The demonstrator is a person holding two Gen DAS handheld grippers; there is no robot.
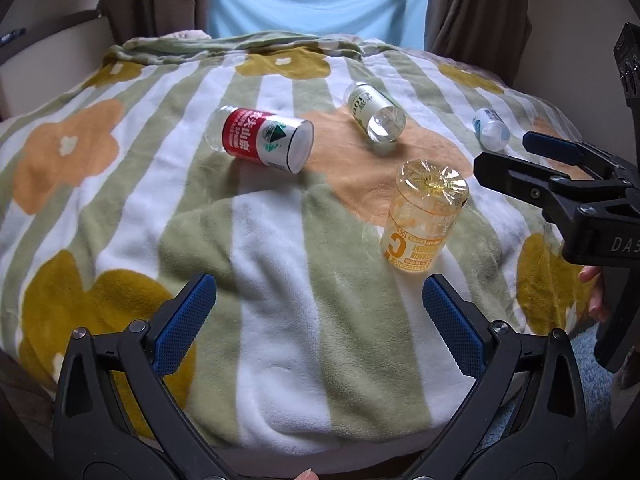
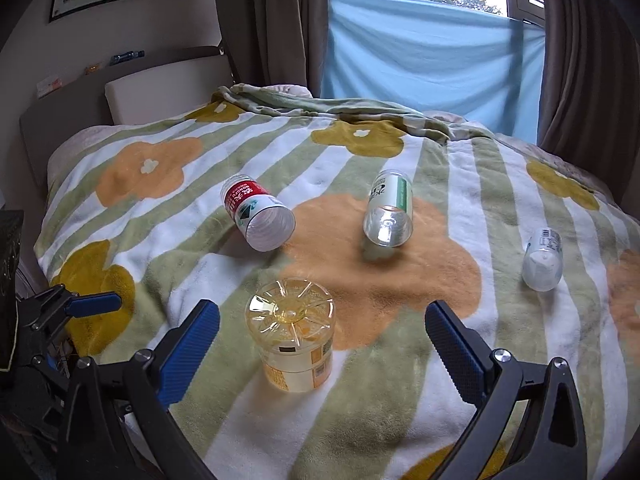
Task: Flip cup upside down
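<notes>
A clear yellow cup [image 1: 424,216] cut from a vitamin bottle stands upside down on the flowered blanket, base up; it also shows in the right wrist view [image 2: 294,334]. My left gripper [image 1: 320,320] is open and empty, near and left of the cup. My right gripper [image 2: 322,340] is open with its fingers either side of the cup, not touching it; it also shows at the right of the left wrist view [image 1: 516,160].
A red-labelled cup [image 2: 256,216], a green-labelled clear cup [image 2: 390,210] and a small white-blue cup [image 2: 542,258] lie on their sides further back. A headboard [image 2: 160,92] stands at the left, curtains and a blue cloth behind.
</notes>
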